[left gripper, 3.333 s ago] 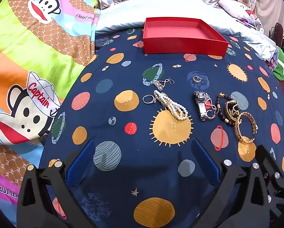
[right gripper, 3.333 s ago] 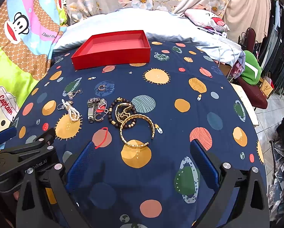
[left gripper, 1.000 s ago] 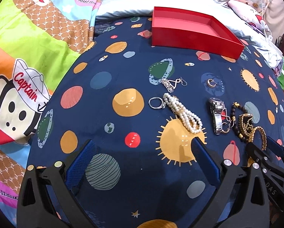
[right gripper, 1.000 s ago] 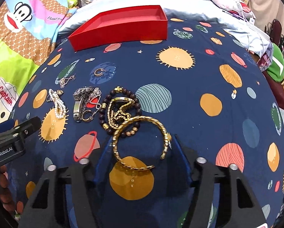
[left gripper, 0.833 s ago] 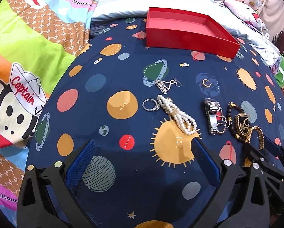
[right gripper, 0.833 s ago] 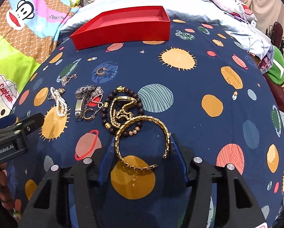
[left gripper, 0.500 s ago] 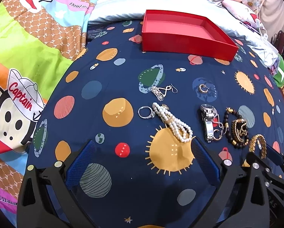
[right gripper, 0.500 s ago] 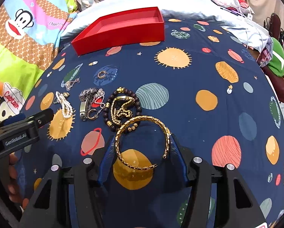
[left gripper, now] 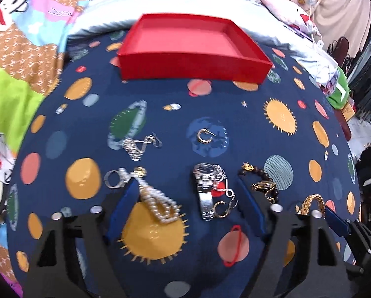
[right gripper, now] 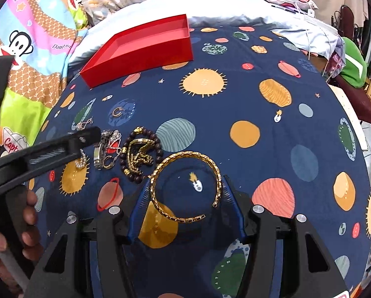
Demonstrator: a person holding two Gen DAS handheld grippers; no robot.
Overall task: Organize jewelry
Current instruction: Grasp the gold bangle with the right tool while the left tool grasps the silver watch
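Observation:
My right gripper [right gripper: 185, 186] is shut on the gold bangle [right gripper: 186, 188], held between its blue fingers a little above the space-print cloth. My left gripper [left gripper: 185, 193] is open and low over the cloth; the pearl bracelet [left gripper: 158, 202] and the silver watch [left gripper: 206, 191] lie between its fingers. A red tray [left gripper: 193, 49] stands empty at the far edge and also shows in the right wrist view [right gripper: 140, 49]. A dark bead bracelet with a gold chain [right gripper: 139, 155] lies left of the bangle.
A silver ring [left gripper: 113, 180], a silver chain earring [left gripper: 138, 145] and a small gold hoop [left gripper: 204, 135] lie on the cloth. A cartoon blanket [left gripper: 19, 57] is at the left. A pale pillow [right gripper: 235, 7] lies behind the tray.
The right gripper closed on the gold bangle and lifted it slightly. The left gripper moved forward and down, its fingers narrowing around the pearl bracelet and watch.

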